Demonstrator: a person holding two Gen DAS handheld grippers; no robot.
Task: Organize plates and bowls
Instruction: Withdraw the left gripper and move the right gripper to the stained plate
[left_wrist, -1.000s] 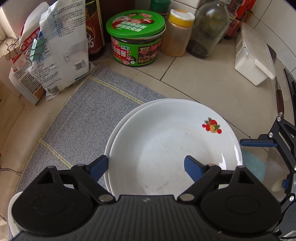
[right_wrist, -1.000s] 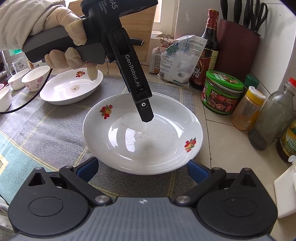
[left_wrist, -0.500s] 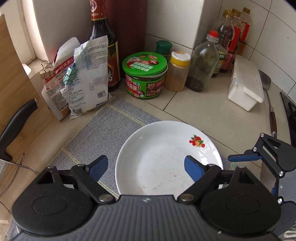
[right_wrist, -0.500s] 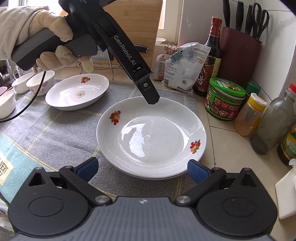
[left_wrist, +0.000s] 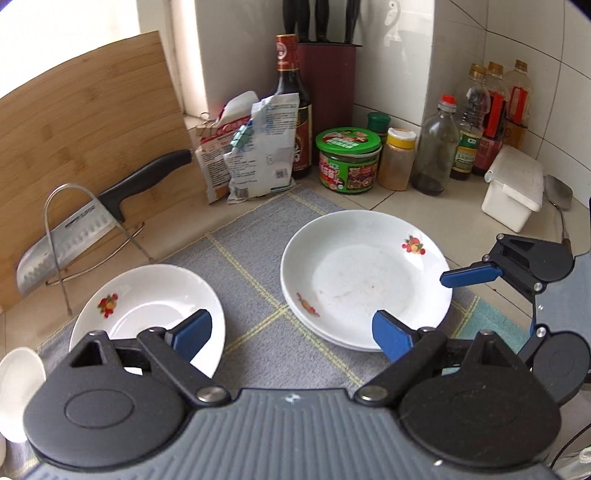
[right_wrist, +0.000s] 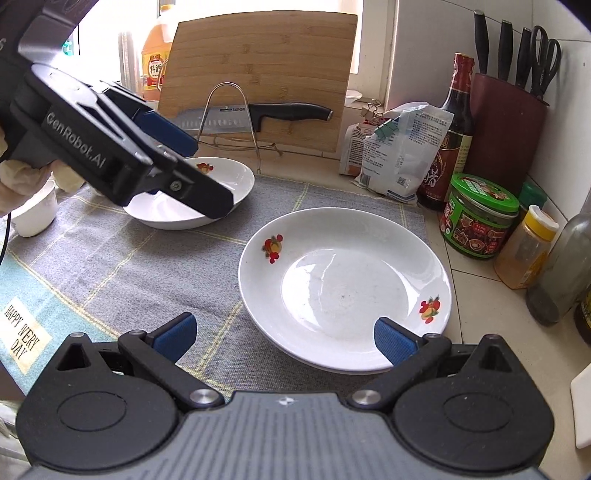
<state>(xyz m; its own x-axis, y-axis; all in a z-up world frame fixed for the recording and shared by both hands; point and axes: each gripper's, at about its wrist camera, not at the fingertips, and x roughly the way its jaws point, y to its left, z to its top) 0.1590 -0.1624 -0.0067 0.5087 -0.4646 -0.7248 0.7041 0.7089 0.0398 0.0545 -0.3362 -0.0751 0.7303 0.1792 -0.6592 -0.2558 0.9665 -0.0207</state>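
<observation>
Two stacked white plates with fruit prints sit on the grey mat; they also show in the right wrist view. A third white plate lies to their left, also seen in the right wrist view. My left gripper is open and empty, raised above the mat between the plates; it shows in the right wrist view over the third plate. My right gripper is open and empty at the near edge of the stack.
A cleaver rests in a wire rack against a bamboo board. Bags, a sauce bottle, a green-lidded jar, spice bottles and a white box line the back. Small white bowls stand at the left.
My left gripper has lifted up and pulled back to the left, away from the stacked plates, and the third plate has come into its view. The right gripper has drawn back slightly.
</observation>
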